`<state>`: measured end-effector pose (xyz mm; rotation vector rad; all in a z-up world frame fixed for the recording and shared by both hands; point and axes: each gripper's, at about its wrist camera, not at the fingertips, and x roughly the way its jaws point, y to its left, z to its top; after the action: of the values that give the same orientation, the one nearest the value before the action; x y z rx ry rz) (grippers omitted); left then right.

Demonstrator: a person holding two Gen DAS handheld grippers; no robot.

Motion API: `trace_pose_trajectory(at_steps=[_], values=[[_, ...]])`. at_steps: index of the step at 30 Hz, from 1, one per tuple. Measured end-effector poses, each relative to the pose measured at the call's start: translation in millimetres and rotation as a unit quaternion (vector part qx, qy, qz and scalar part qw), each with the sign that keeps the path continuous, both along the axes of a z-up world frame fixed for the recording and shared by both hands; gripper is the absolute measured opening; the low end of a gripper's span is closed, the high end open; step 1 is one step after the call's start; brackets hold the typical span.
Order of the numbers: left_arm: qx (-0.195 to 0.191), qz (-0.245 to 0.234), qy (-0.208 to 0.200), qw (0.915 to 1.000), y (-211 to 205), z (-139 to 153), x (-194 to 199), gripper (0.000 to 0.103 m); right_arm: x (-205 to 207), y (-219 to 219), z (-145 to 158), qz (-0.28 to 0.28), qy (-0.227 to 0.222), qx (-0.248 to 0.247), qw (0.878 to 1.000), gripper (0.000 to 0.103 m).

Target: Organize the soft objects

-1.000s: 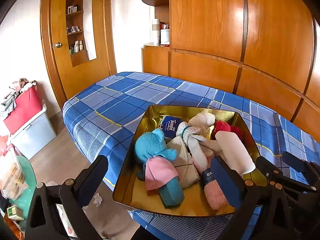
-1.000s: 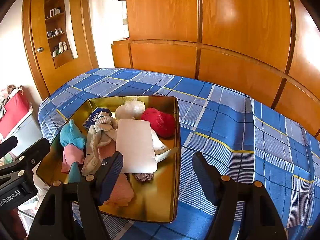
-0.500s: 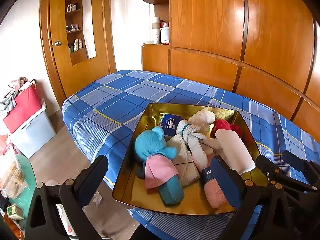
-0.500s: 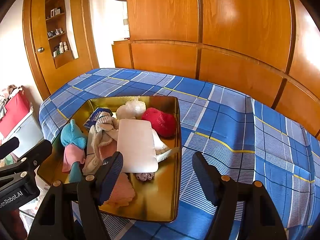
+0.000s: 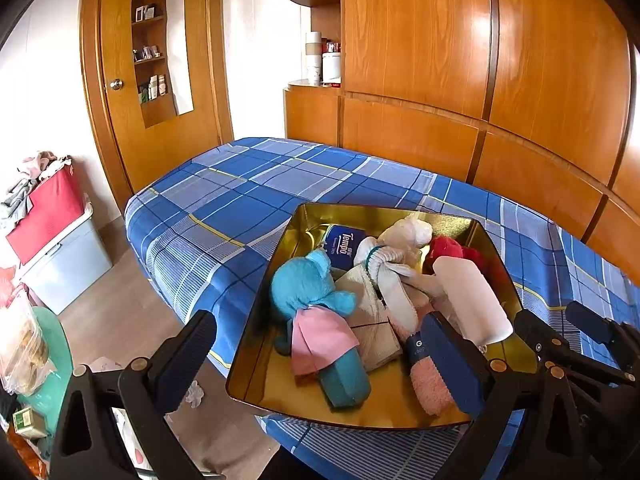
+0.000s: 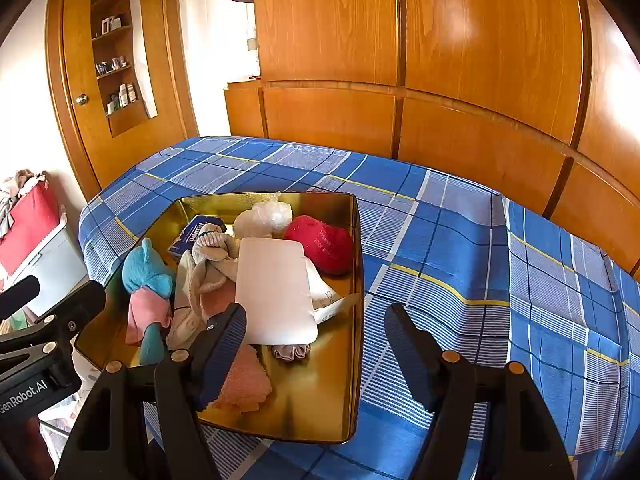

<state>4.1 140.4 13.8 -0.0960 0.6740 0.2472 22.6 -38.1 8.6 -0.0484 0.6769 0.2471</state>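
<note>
A gold metal tray (image 5: 400, 410) (image 6: 320, 400) lies near the corner of the blue plaid bed (image 6: 460, 240). In it are a blue plush toy (image 5: 304, 284) (image 6: 144, 272) with a pink cloth, a pink fuzzy sock (image 5: 432, 384) (image 6: 244, 380), a white sock (image 5: 384, 268), a red plush (image 6: 324, 244), a flat white pack (image 6: 274, 288), a Tempo tissue pack (image 5: 344, 240) and a small scrunchie (image 6: 290, 350). My left gripper (image 5: 320, 356) hovers open over the tray's near left part. My right gripper (image 6: 316, 320) hovers open over its near right edge. Neither touches anything.
Wooden wardrobe panels (image 6: 440, 60) run behind the bed. A wooden door (image 5: 160, 80) with a shelf niche stands at the left. A red and white storage box (image 5: 48, 232) with clothes sits on the floor (image 5: 120, 312) beside the bed, with bags nearer me.
</note>
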Motion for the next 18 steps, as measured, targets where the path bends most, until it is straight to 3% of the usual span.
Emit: trace_pose_trajectory(at_steps=[18], values=[[-0.002, 0.0, 0.008, 1.0, 0.3, -4.0, 2.1, 0.103, 1.6, -2.1, -2.8, -0.002, 0.005, 0.004, 1.0, 0.073]])
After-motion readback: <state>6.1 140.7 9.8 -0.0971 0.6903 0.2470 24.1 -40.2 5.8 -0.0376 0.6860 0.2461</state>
